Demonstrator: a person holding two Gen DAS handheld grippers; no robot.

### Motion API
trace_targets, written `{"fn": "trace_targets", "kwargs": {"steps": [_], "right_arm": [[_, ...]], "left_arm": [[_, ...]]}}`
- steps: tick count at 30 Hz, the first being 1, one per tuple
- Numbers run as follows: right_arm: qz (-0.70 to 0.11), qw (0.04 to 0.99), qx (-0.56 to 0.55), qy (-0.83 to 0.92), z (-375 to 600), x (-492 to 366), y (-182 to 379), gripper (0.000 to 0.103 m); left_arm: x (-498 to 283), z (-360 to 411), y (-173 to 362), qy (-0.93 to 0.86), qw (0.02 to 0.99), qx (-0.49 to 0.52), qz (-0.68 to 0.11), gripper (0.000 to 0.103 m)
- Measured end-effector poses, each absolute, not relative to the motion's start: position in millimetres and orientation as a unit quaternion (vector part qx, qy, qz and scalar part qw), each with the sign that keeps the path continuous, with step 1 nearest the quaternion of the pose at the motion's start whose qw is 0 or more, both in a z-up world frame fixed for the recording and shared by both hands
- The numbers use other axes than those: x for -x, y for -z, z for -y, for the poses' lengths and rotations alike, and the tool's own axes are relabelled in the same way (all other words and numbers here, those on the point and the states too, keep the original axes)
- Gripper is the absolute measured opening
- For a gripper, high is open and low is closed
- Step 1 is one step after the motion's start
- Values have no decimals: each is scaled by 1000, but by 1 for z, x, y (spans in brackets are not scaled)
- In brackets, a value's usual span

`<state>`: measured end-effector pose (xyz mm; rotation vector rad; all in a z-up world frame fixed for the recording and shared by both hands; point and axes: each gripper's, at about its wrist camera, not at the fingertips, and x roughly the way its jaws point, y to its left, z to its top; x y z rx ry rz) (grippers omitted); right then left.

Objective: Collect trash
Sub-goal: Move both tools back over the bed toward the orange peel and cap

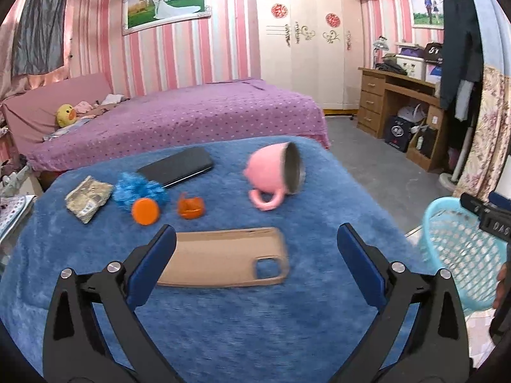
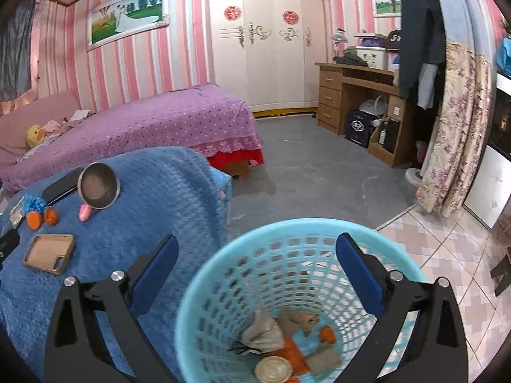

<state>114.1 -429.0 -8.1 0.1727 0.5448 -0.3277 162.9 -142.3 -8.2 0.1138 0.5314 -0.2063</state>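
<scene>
A: The right gripper (image 2: 255,274) hangs over the light blue basket (image 2: 223,274) at the bottom of its view, jaws spread wide with nothing between them.

B: And the basket has a haul: a grey cloth pouch (image 2: 263,335), a crumpled brown wrapper (image 2: 300,317), orange scraps (image 2: 327,333), a round tan lid (image 2: 273,370) and a tan block (image 2: 322,359), all lying on the bottom.

A: The left gripper (image 1: 255,249) sits low in its frame above the blue blanket (image 1: 223,319), fingers released, gripping nothing. The tan phone case (image 1: 223,257) lies flat between them.

B: Trash on the blanket, upper left of centre: a crumpled packet (image 1: 88,198), a blue frilly wad (image 1: 139,190), an orange cap (image 1: 146,211) and an orange scrap (image 1: 190,207).

A: The other container, the pink mug (image 1: 273,175), is tipped on its side right of them, mouth facing right. Its inside looks bare.

B: A dark phone (image 1: 177,167) rests behind the blue wad. The basket shows at the right edge of the left view.
</scene>
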Motion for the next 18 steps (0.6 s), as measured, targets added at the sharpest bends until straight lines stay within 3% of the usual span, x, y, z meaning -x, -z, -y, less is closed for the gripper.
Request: {"fn": "trace_targets", "kwargs": {"steps": [18], "right_arm": [[-285, 955, -20, 75, 304, -167, 14, 97]], "left_arm": [[-217, 7, 31, 0, 952, -31, -304, 97]]}}
